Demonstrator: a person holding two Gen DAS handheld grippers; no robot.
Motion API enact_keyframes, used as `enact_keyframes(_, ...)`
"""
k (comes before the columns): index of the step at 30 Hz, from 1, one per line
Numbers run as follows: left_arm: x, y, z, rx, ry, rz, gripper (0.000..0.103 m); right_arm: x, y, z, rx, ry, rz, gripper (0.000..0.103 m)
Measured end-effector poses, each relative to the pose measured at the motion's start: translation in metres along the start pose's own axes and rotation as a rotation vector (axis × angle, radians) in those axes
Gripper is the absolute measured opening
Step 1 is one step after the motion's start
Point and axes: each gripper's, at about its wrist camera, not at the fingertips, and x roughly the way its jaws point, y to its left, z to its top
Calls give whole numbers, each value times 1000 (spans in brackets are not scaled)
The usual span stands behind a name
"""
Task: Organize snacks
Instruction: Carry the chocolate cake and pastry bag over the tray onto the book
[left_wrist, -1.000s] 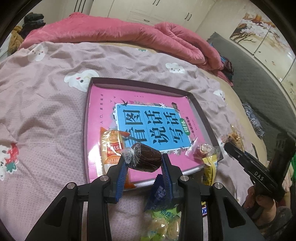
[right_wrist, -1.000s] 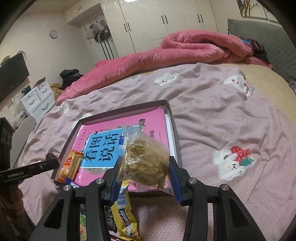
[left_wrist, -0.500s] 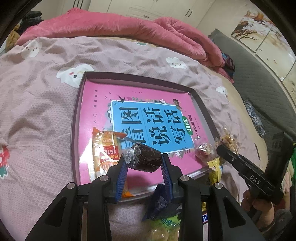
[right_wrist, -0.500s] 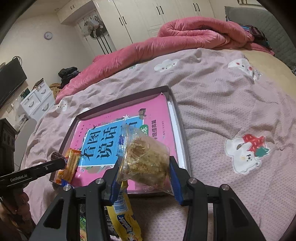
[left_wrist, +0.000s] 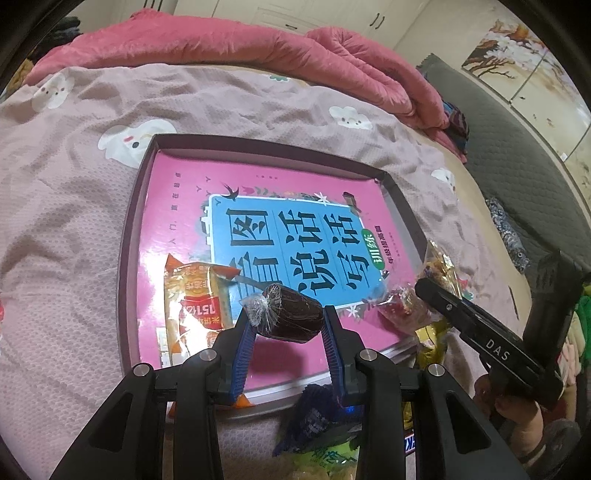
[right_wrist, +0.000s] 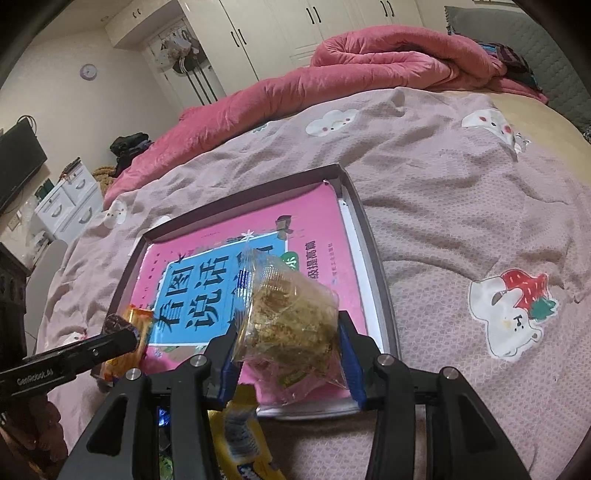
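Note:
My left gripper (left_wrist: 287, 319) is shut on a dark brown roll snack (left_wrist: 291, 315) in clear wrap, held over the near edge of a shallow dark tray (left_wrist: 127, 240) that carries a pink and blue book (left_wrist: 284, 236). An orange snack packet (left_wrist: 194, 295) lies in the tray to the left of the roll. My right gripper (right_wrist: 288, 328) is shut on a clear bag of golden crispy snack (right_wrist: 291, 321), above the tray's near right corner (right_wrist: 384, 295). Each gripper shows from the side in the other's view: the right one (left_wrist: 476, 325), the left one (right_wrist: 70, 358).
Loose snacks lie on the pink bedspread (left_wrist: 62, 206) in front of the tray: a yellow packet (right_wrist: 240, 435), a blue wrapper (left_wrist: 314, 413), a green bag (left_wrist: 325, 458). A red wrapped candy (left_wrist: 400, 302) lies at the tray's right corner. A rolled pink duvet (right_wrist: 332, 70) lies behind.
Both grippers have moved forward and down toward the tray, each keeping its snack. The tray fills more of both views.

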Motion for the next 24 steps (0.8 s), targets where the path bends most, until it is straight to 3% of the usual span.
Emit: enact_keyframes(24,17,0,-4,9,53,7,37,-12,-10,-3,31,-6,-21,56)
